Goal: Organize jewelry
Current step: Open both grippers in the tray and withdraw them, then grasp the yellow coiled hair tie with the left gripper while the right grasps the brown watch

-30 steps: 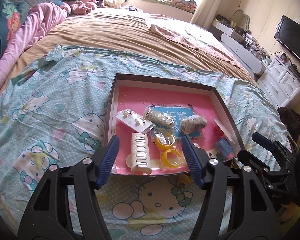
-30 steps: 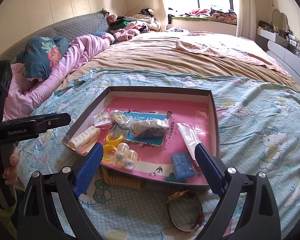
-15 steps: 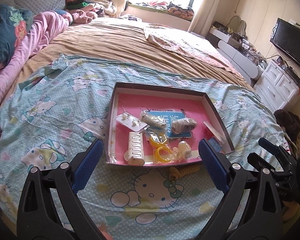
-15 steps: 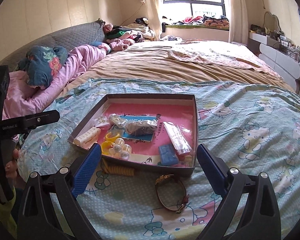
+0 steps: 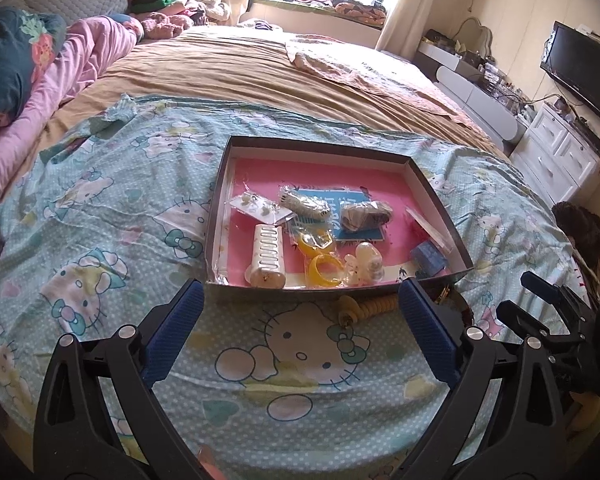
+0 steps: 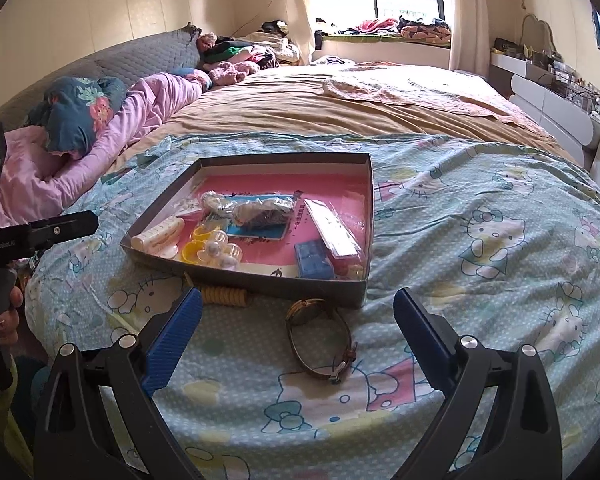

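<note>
A shallow dark box (image 5: 215, 216) with a pink floor lies on the cartoon-cat bedspread. It holds a cream hair clip (image 5: 266, 256), yellow rings (image 5: 324, 270), clear beads (image 5: 364, 266), bagged earrings (image 5: 260, 208) and a blue block (image 5: 428, 258). Outside the box's near wall (image 6: 276, 284) lie a yellow coil tie (image 6: 224, 296) and a brown-strapped watch (image 6: 320, 336). My left gripper (image 5: 300, 296) hovers open before the box, with nothing between its fingers. My right gripper (image 6: 298, 304) is open too, and the watch lies just beyond its tips.
A pink quilt (image 6: 140, 116) and a floral pillow (image 6: 76, 112) lie at the left. Brown sheet (image 5: 260, 76) covers the far bed. White drawers (image 5: 560, 156) and a television (image 5: 580, 68) stand at the right. A hand (image 6: 8, 312) grips the left tool's handle.
The left jaws went from half shut near the cream clip to wide open. Both grippers drew back from the box, which now sits farther off in both views.
</note>
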`<state>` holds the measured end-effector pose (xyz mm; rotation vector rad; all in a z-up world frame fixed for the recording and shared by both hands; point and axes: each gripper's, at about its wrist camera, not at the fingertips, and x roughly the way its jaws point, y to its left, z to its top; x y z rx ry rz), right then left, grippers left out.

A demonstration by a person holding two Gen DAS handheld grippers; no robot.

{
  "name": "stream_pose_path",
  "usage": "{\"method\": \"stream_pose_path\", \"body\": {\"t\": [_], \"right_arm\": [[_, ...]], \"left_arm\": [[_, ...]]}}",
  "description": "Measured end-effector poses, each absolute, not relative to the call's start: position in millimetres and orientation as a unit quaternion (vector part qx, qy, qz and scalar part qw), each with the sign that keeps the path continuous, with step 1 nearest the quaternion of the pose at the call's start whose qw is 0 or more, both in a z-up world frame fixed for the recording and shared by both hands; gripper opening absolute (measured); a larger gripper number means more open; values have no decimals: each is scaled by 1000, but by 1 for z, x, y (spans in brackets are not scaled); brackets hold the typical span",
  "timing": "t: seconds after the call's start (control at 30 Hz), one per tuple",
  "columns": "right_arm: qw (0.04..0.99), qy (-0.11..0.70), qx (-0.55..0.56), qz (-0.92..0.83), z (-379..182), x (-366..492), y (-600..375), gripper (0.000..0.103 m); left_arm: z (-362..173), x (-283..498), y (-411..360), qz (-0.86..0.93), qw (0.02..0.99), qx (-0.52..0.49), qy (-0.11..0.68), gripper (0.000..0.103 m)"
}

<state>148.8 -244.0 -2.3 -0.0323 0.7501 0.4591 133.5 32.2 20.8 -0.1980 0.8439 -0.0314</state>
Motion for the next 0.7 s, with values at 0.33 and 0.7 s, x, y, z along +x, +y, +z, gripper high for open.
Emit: {"method": "stream_pose_path", "body": {"t": [0.33, 0.7], "right_arm": [[896, 388, -20, 214, -29, 144, -257, 96], [885, 414, -27, 212, -69, 167, -249, 95]], "left_arm": [[-6, 131, 13, -24, 894, -85, 439, 91], [-38, 141, -5, -32, 875, -86, 475, 91]]}}
